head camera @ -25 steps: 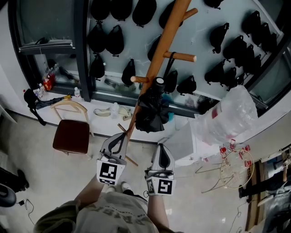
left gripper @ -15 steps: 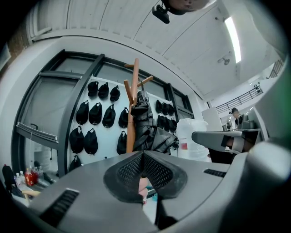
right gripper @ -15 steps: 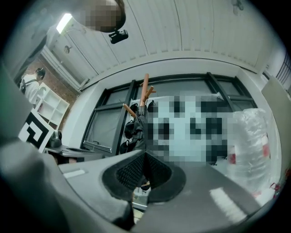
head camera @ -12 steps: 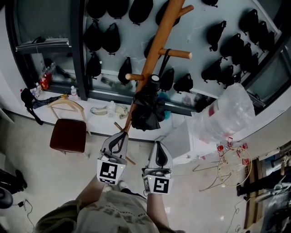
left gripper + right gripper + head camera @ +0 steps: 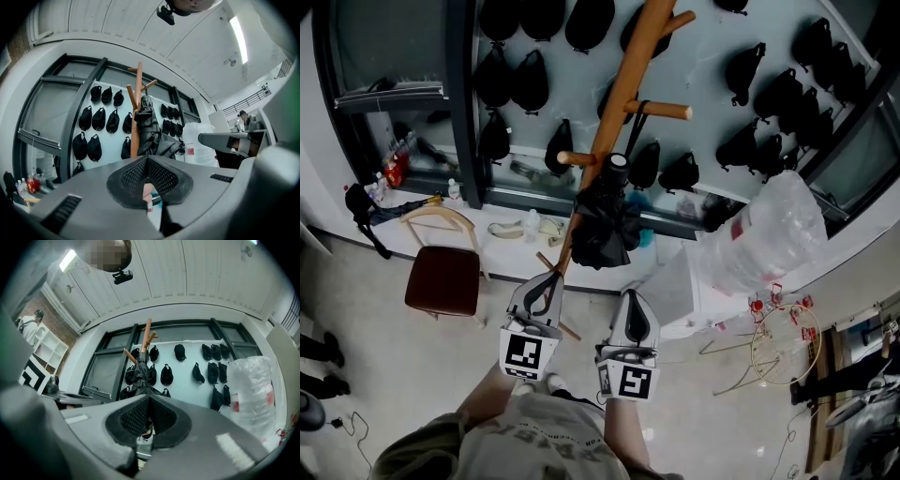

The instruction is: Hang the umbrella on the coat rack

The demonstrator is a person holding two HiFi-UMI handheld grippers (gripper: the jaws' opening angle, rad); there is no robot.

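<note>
One wooden chair [image 5: 442,279] stands at the left. The left hand-held gripper [image 5: 549,278] is closed and empty just below the one coat rack [image 5: 623,84], where one folded black umbrella [image 5: 605,225] hangs from a peg [image 5: 661,111]. The right hand-held gripper [image 5: 631,300] is likewise closed and empty, and one clear plastic bag [image 5: 769,239] lies rightmost.

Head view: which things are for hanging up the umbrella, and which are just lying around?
For the job:
umbrella, hanging on the coat rack
left gripper
right gripper

Just lying around:
chair
plastic bag
caps on the wall
</note>
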